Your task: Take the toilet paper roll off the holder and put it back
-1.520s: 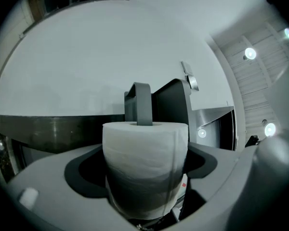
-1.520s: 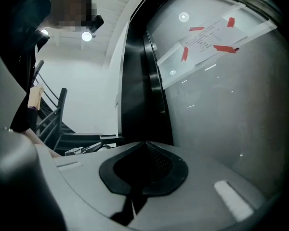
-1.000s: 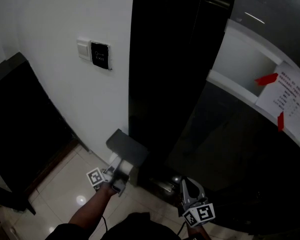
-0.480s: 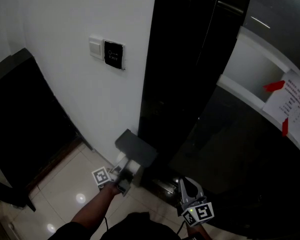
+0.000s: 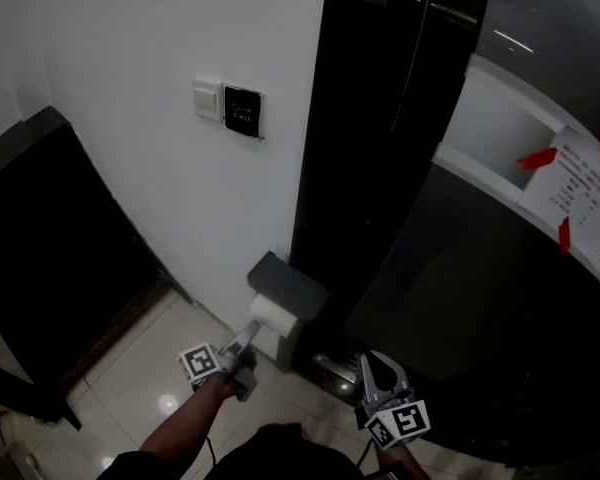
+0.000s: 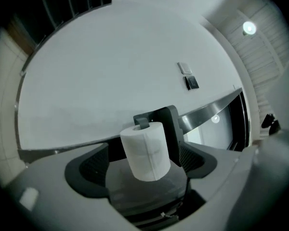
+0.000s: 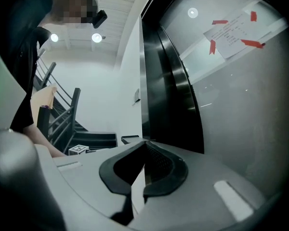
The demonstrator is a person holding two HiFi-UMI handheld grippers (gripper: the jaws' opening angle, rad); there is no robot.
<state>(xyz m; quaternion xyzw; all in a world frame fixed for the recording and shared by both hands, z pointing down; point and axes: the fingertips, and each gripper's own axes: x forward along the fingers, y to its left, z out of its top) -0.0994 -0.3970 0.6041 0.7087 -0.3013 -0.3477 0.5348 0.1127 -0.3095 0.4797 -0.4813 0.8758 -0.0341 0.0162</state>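
Left gripper (image 5: 243, 339): lower centre of the head view; jaws spread wide and clamped on nothing; tips just beside the roll
Toilet paper roll (image 6: 145, 150): white, on the holder's peg; seen between the open jaws at the centre of the left gripper view
Holder (image 6: 169, 121): dark grey, fixed low on the white wall (image 5: 130, 58), right behind the roll
Right gripper (image 7: 144, 146): lower right of centre in the head view; jaws together, empty; well apart from the roll
Wall switch (image 5: 208, 98): upper centre-left, beside a black panel (image 5: 244, 112)
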